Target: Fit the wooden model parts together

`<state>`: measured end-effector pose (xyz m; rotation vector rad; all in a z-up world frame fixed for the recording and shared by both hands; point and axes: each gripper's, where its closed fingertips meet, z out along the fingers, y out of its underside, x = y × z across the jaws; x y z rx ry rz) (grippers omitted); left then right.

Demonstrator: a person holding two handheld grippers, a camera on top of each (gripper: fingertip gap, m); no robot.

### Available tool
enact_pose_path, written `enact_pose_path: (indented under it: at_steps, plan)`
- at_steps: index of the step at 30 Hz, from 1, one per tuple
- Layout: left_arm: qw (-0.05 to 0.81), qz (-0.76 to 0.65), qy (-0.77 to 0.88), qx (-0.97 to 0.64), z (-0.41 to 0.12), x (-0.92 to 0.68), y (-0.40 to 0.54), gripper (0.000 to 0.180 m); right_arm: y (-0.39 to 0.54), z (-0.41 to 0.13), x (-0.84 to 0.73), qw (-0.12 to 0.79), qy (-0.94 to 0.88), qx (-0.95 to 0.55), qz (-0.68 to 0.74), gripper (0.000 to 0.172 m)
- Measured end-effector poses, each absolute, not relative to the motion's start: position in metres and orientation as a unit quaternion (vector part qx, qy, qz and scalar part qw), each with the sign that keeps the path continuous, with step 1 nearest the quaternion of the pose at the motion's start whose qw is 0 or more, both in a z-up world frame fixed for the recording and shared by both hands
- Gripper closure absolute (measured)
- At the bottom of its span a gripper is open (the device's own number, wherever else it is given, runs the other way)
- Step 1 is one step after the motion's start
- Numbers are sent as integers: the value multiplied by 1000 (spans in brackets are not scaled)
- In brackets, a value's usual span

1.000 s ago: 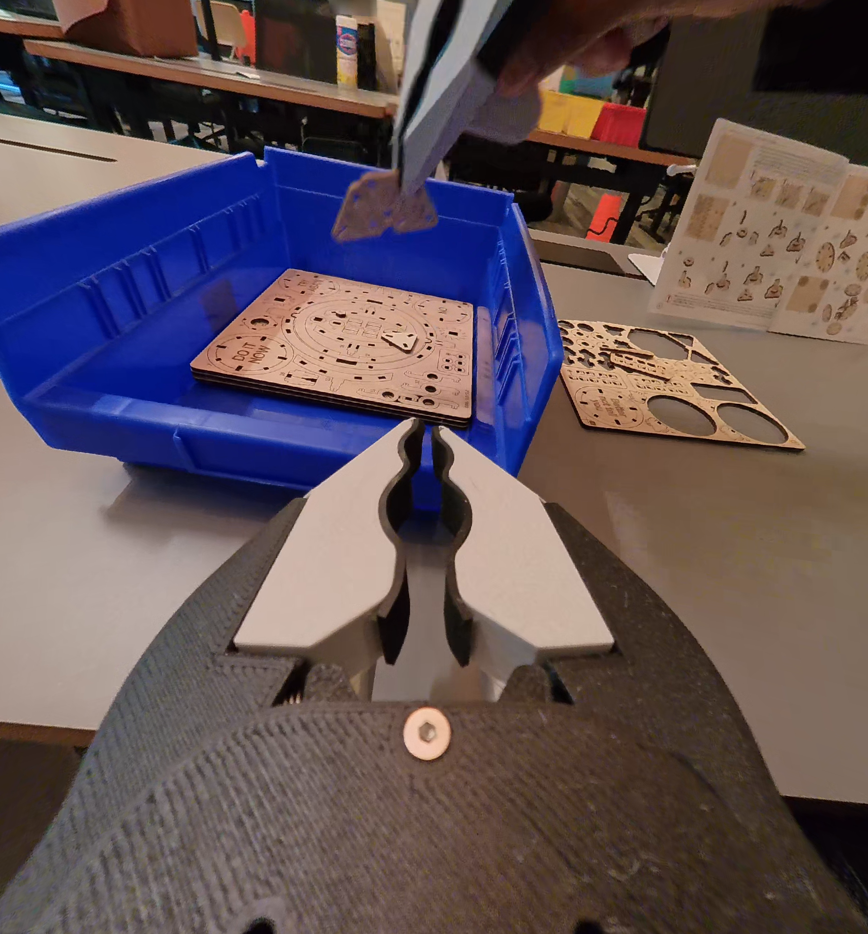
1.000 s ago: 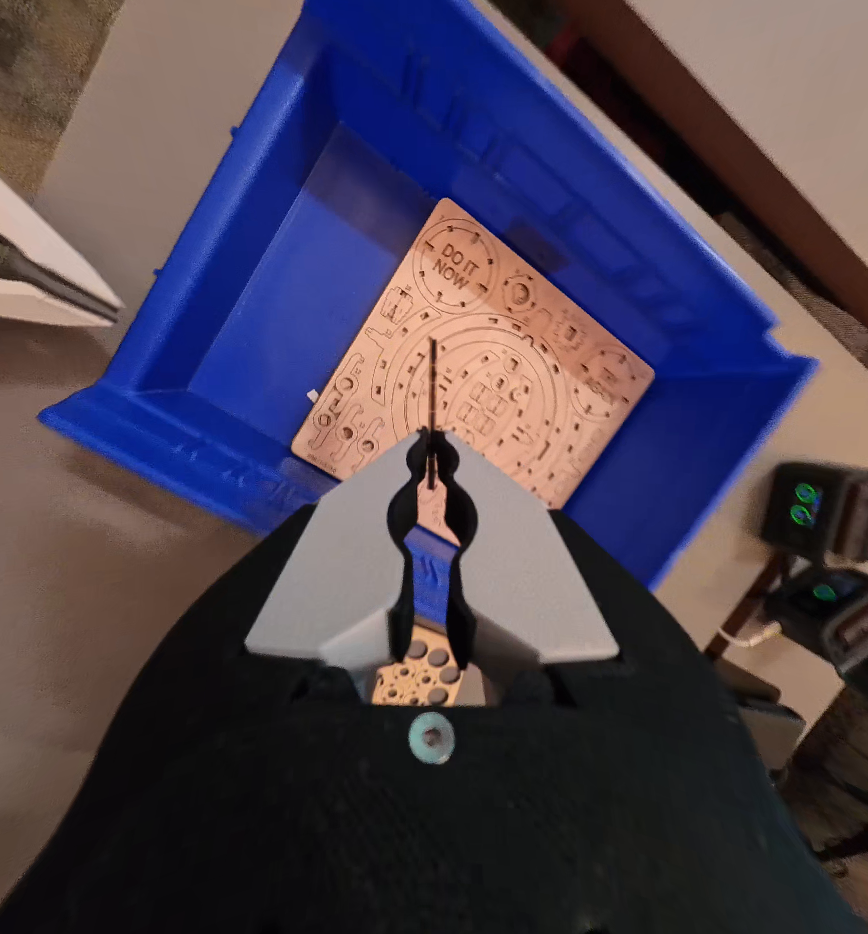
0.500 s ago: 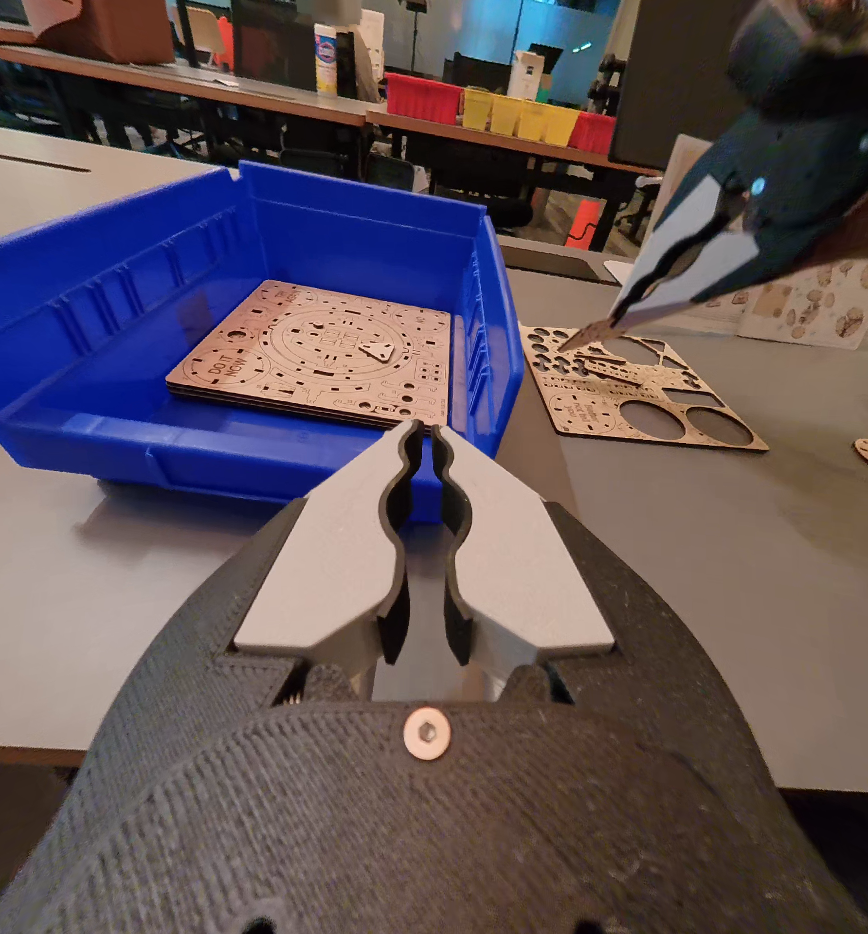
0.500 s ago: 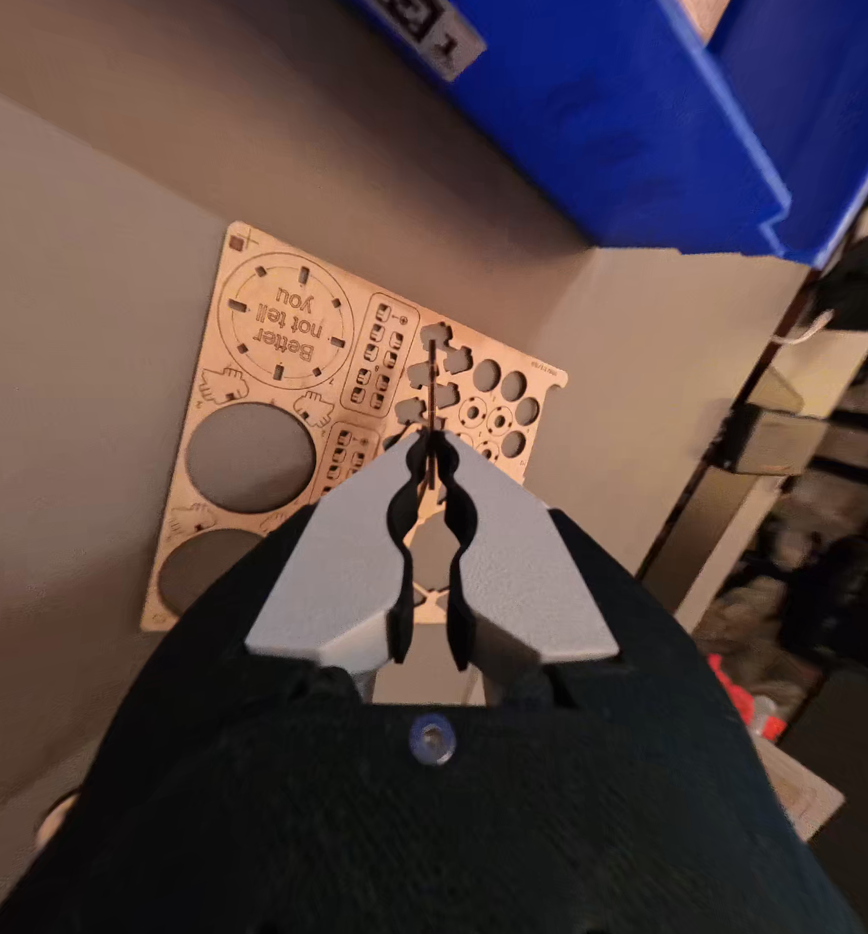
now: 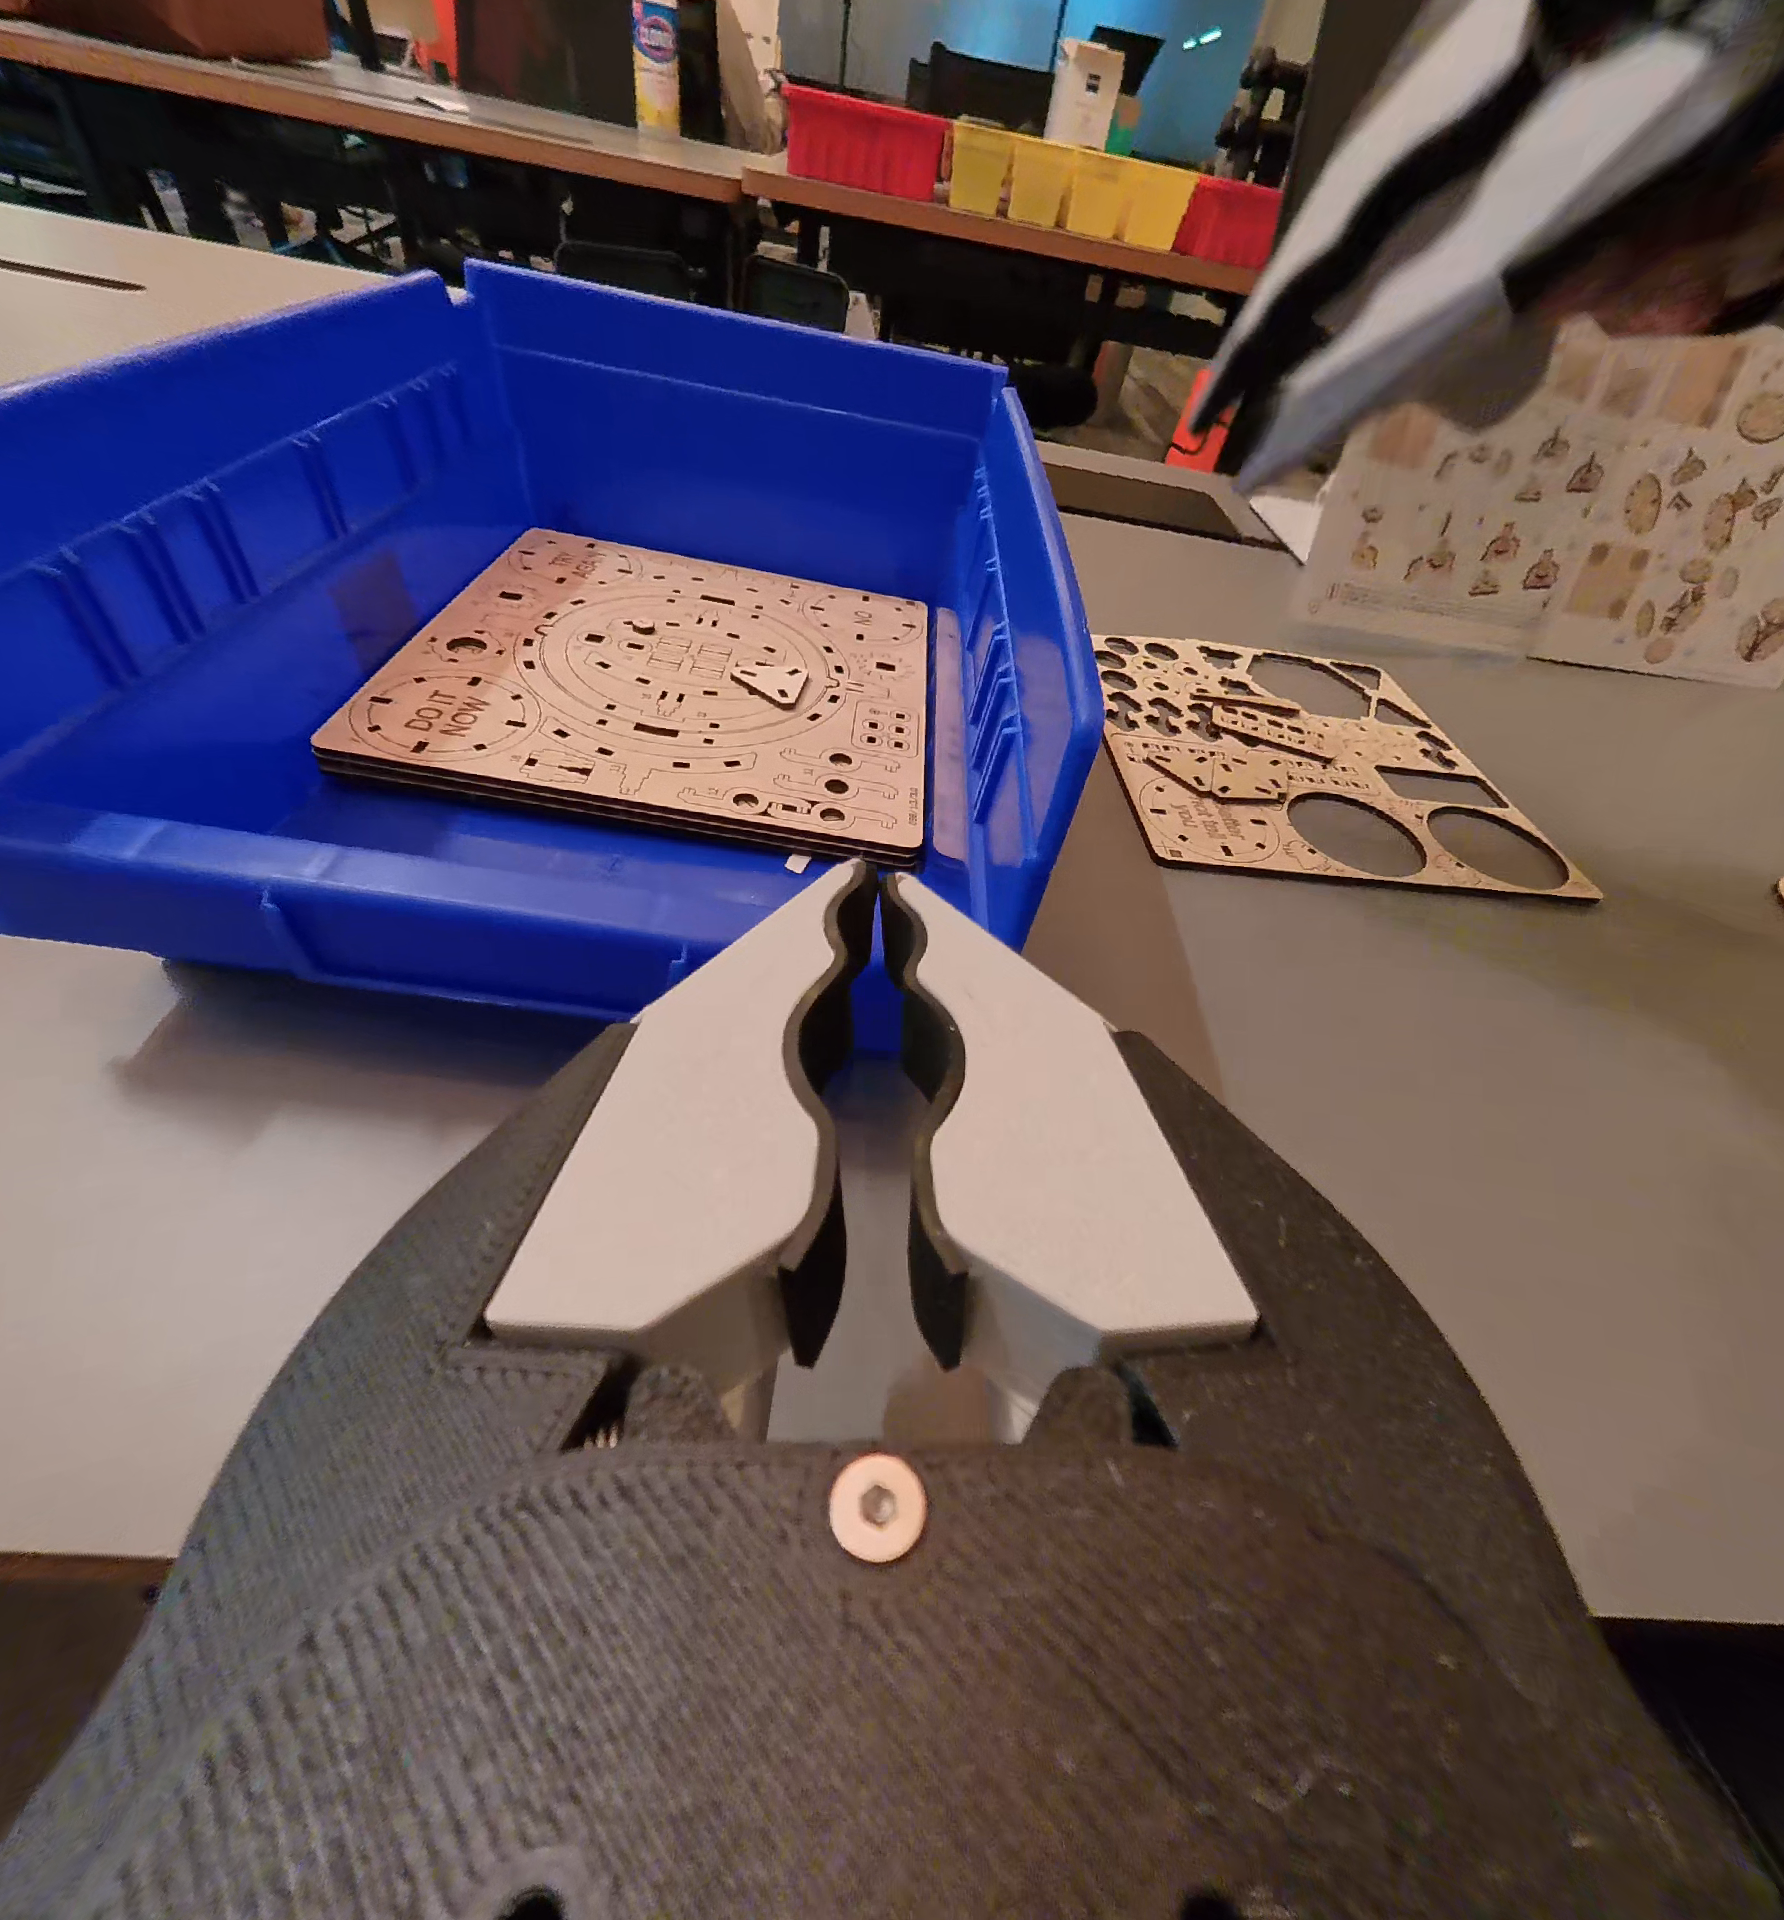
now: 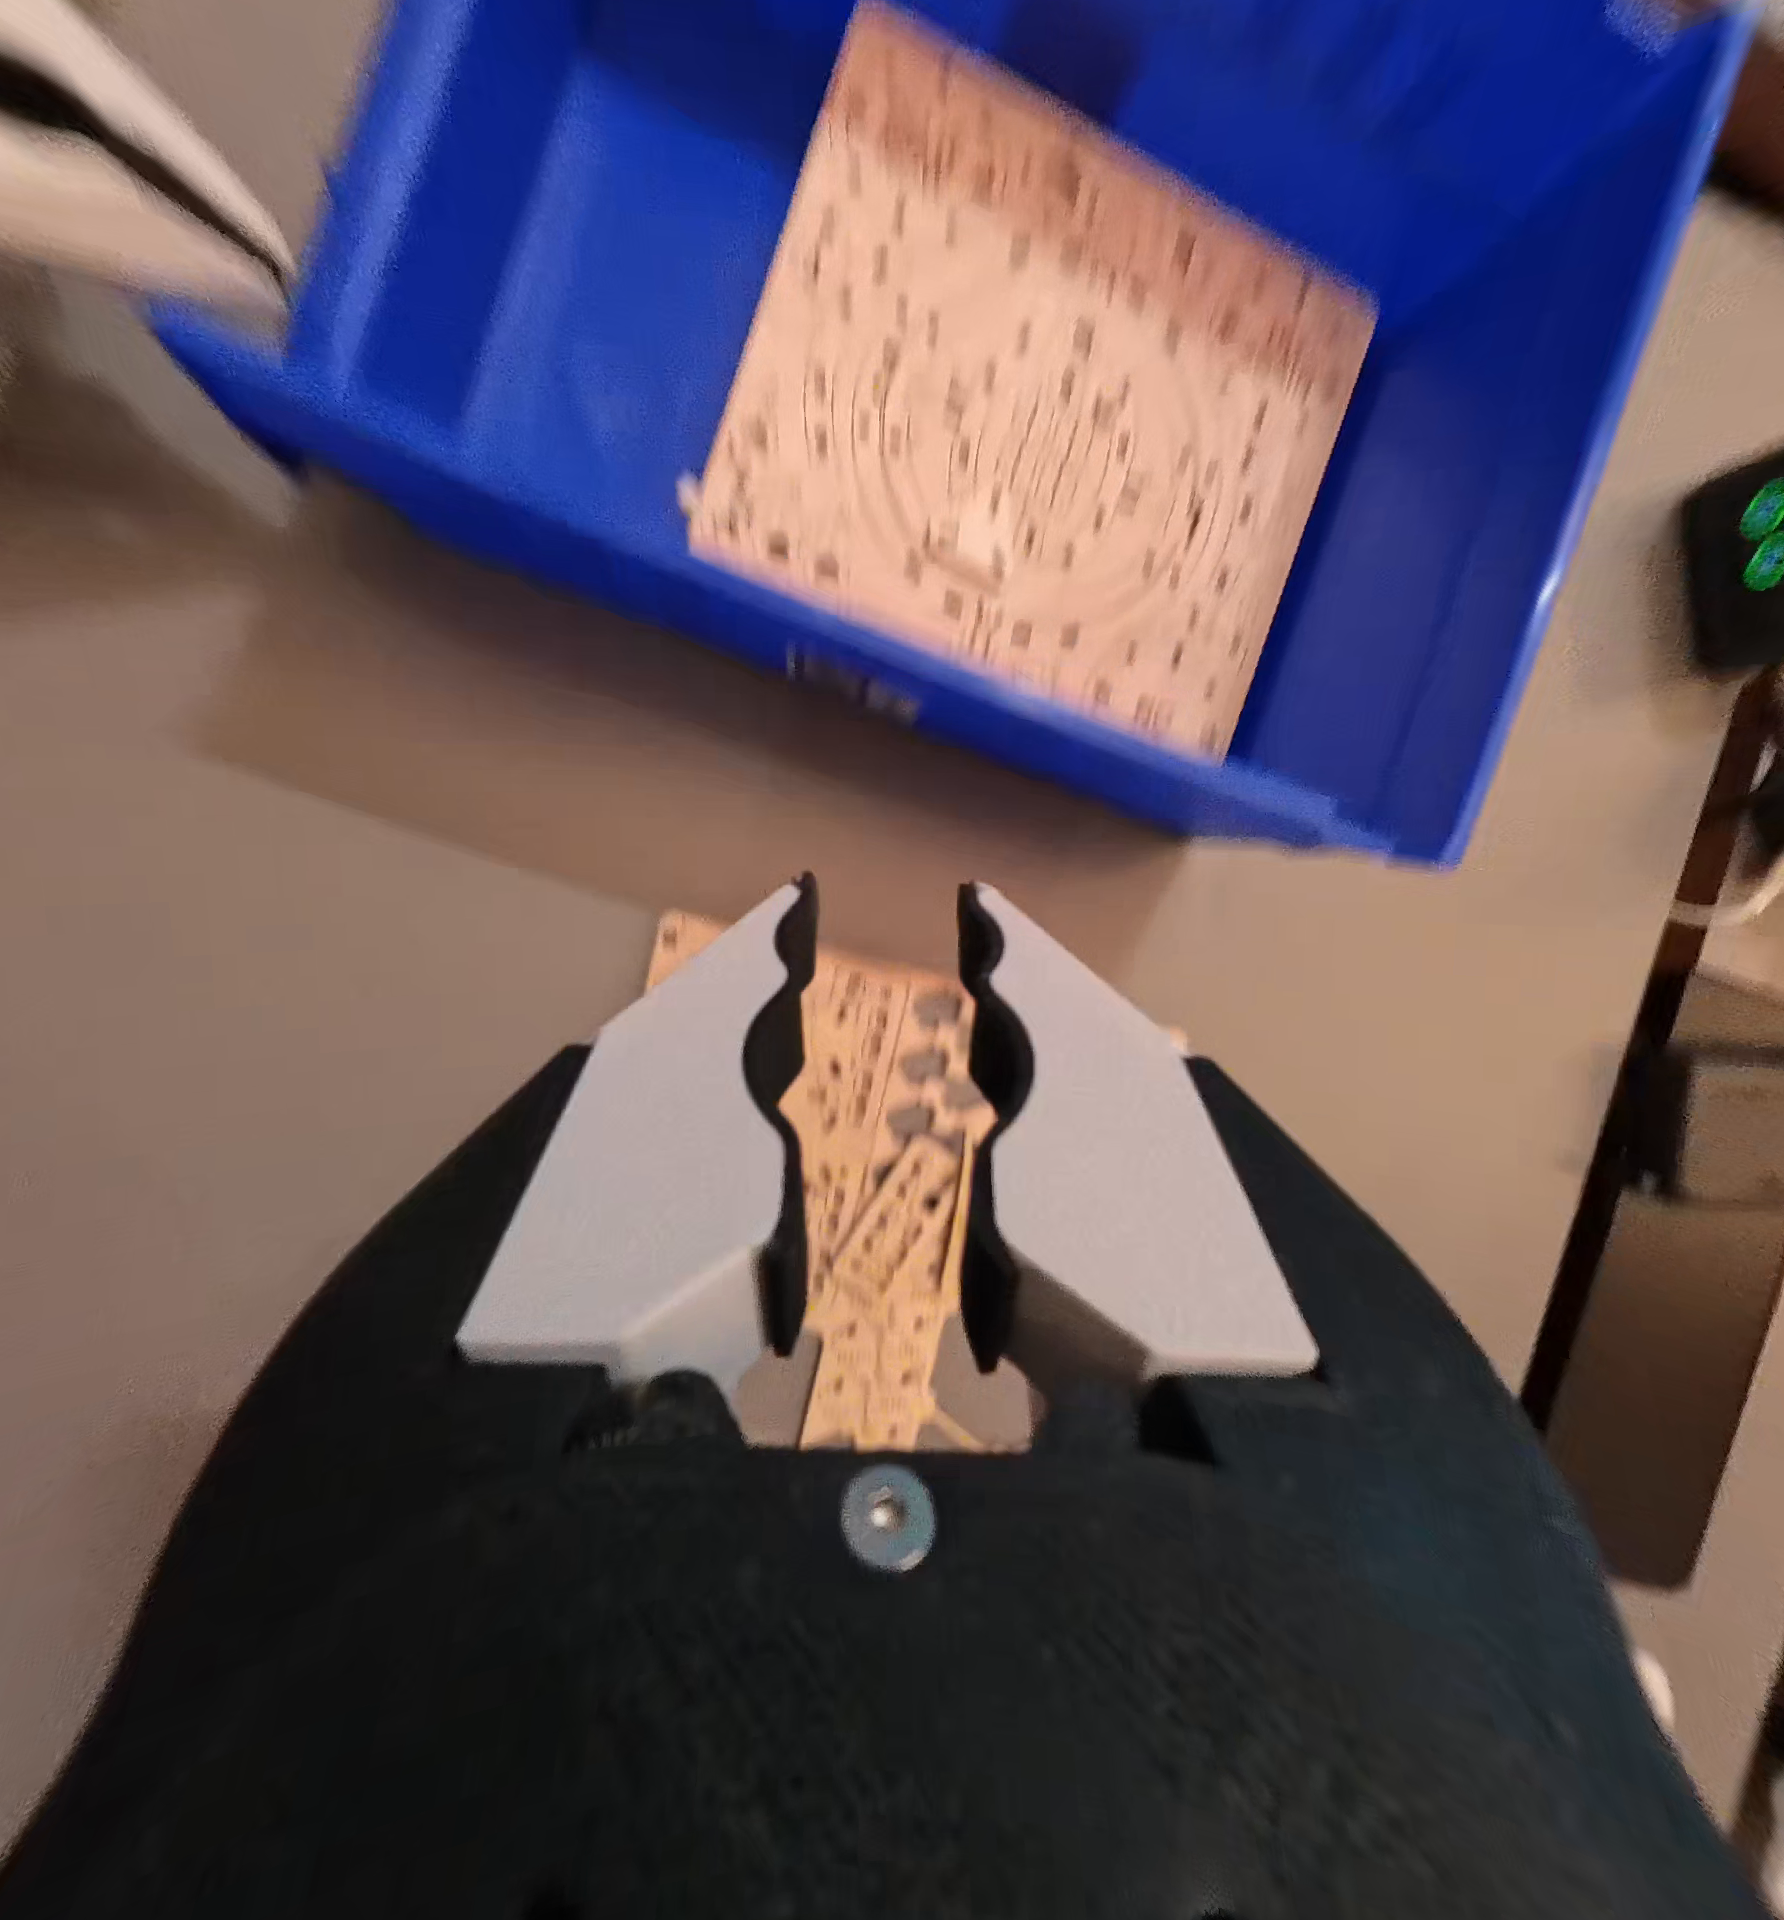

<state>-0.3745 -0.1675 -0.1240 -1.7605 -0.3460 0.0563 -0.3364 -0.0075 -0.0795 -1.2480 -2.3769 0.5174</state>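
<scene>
Two claws in play: the left claw [image 5: 875, 883] sits clenched on nothing just before the blue bin [image 5: 244, 499], the right claw [image 6: 883, 894] hangs released above the punched-out wooden sheet [image 5: 1335, 790] beside that bin, which looks thin, stiff and snappable, best pinched at its edge.

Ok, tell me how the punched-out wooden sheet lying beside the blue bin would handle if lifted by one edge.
The punched-out wooden sheet looks thin and probably light. Large cut-outs leave narrow bridges, so it may flex or snap. Loose pieces lying on it would likely slide off.
</scene>
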Motion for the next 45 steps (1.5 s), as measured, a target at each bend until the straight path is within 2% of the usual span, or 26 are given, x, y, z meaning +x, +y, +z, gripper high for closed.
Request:
enact_pose_path:
  at_steps: [4, 8, 12, 15, 19, 22, 27, 30, 32, 34, 38, 43, 45]
  plan:
    - [625, 24, -151, -765, -123, -375, -168, 180, -37, -58, -386, 189, -856, -422, 229, 147]
    - [628, 23, -153, -762, -122, -376, -170, 180, -46, -90, -424, 117, -896, -393, 171, 148]
    - [628, 27, -152, -762, -121, -376, -171, 180, -32, -138, -449, 16, -908, -411, 82, 126]
    - [628, 32, -157, -761, -122, -380, -172, 179, -29, -162, -456, -42, -897, -436, 64, 129]
    - [626, 34, -164, -762, -124, -384, -174, 178, -22, -178, -455, -58, -899, -432, 31, 135]
    - [627, 32, -166, -760, -124, -385, -174, 178, -24, -177, -455, -59, -901, -429, 36, 139]
    - [628, 35, -165, -760, -123, -384, -174, 178, -27, -179, -452, -48, -910, -410, 17, 129]
    - [627, 40, -163, -761, -122, -384, -174, 178, -25, -181, -453, -10, -922, -387, -17, 134]
    - [625, 41, -162, -762, -123, -384, -174, 178, -30, -181, -451, -6, -925, -379, -20, 146]
    - [623, 44, -161, -764, -123, -384, -174, 177, -29, -177, -453, 17, -931, -364, -23, 146]
    - [629, 51, -161, -759, -119, -384, -177, 178, -33, -145, -458, 58, -923, -379, 35, 146]
    - [638, 52, -161, -751, -113, -385, -180, 177, -13, -65, -423, 141, -874, -443, 141, 146]
    - [649, 51, -154, -744, -107, -381, -181, 178, 5, -57, -380, 132, -847, -490, 158, 146]
